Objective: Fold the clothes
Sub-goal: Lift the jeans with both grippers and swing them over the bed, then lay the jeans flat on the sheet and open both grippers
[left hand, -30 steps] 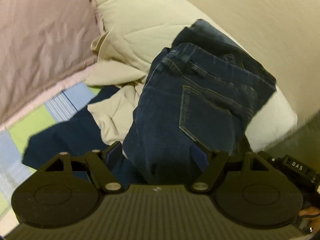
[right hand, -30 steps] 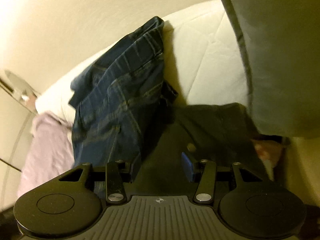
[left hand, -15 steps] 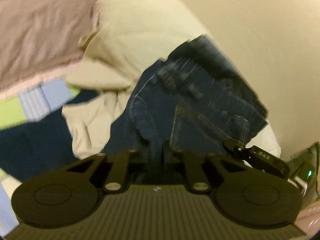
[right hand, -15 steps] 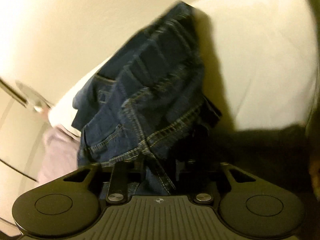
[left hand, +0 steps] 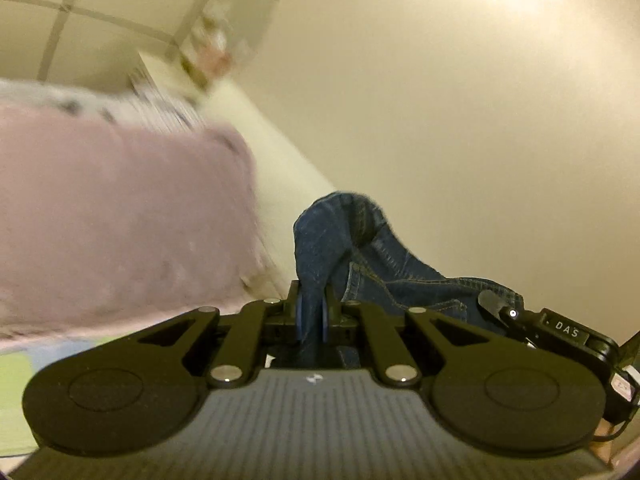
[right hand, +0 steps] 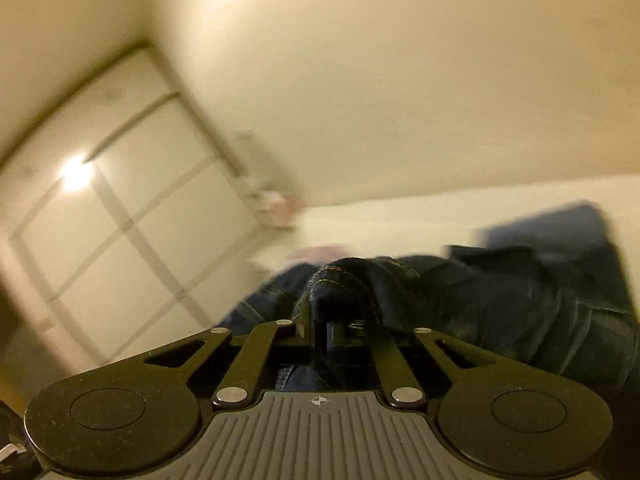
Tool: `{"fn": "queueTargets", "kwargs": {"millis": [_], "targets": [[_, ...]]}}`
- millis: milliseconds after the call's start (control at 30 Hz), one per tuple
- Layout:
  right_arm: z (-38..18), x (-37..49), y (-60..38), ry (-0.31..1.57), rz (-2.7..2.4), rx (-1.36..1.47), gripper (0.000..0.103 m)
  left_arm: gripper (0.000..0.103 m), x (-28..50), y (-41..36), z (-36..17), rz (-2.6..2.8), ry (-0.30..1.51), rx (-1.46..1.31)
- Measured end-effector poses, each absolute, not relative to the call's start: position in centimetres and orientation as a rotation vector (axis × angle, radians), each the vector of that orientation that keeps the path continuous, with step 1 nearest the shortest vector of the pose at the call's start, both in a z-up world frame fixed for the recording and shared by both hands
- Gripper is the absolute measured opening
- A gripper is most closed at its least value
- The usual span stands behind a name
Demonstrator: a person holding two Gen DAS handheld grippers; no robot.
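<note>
Cream wall and ceiling fill both tilted views while the jeans (left hand: pixel 384 264) hang lifted between the left gripper (left hand: pixel 313 312) and right gripper (right hand: pixel 320 330) — each pinched tight on denim, long axis spanning them.

Dark blue jeans (left hand: pixel 384 264) with tan stitching hang bunched, a fold pinched between each gripper's closed fingers.

bed (left hand: pixel 280 168): cream cover | on it: mauve blanket (left hand: pixel 120 216), left side | both blurred
</note>
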State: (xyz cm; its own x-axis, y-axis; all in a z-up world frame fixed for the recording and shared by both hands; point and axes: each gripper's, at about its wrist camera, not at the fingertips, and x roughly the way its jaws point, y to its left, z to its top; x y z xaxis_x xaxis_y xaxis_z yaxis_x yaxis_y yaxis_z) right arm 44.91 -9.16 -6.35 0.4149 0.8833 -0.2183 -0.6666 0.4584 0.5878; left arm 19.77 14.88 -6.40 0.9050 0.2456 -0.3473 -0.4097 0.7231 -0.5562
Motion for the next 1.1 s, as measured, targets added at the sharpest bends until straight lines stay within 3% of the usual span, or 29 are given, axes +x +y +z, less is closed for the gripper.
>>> {"fn": "queueTargets", "kwargs": {"millis": [267,433,567,633,667,700,733,867,1100], "targets": [[3.2,30.6,-0.1,0.415,1.456,0.580,0.003,0.005,-4.9,13.7,9.1,0.624,-0.120,-0.355],[7.2,21.8,4.0,0.343,1.669,0.665,0.003,0.005,-16.0,8.7,16.2,0.711,-0.209,-0.120],[3.9,17.7,4.7,0.396,1.664,0.625,0.003,0.006,-18.6,5.7,12.5,0.729,-0.043,-0.117],[0.1,15.9,4.2,0.499,1.580,0.504,0.006,0.012,-19.2,4.7,9.1,0.722,0.097,-0.163],[-2.4,15.0,4.3,0.591,1.515,0.379,0.021,0.014,-19.1,4.6,6.0,0.723,0.220,-0.233],[-5.2,14.1,4.5,0.694,1.438,0.230,0.043,0.015,-19.4,4.4,2.7,0.750,0.326,-0.306],[-7.8,13.4,3.9,0.781,1.385,0.125,0.049,0.015,-19.8,4.2,-0.6,0.779,0.431,-0.378],[-16.9,11.0,0.4,1.056,1.240,-0.191,0.049,0.014,-23.6,1.6,-10.2,1.007,0.740,-0.585],[-16.9,1.5,-5.9,1.038,1.350,-0.478,0.049,0.018,-28.0,-1.4,-12.8,1.172,0.849,-0.657]]}}
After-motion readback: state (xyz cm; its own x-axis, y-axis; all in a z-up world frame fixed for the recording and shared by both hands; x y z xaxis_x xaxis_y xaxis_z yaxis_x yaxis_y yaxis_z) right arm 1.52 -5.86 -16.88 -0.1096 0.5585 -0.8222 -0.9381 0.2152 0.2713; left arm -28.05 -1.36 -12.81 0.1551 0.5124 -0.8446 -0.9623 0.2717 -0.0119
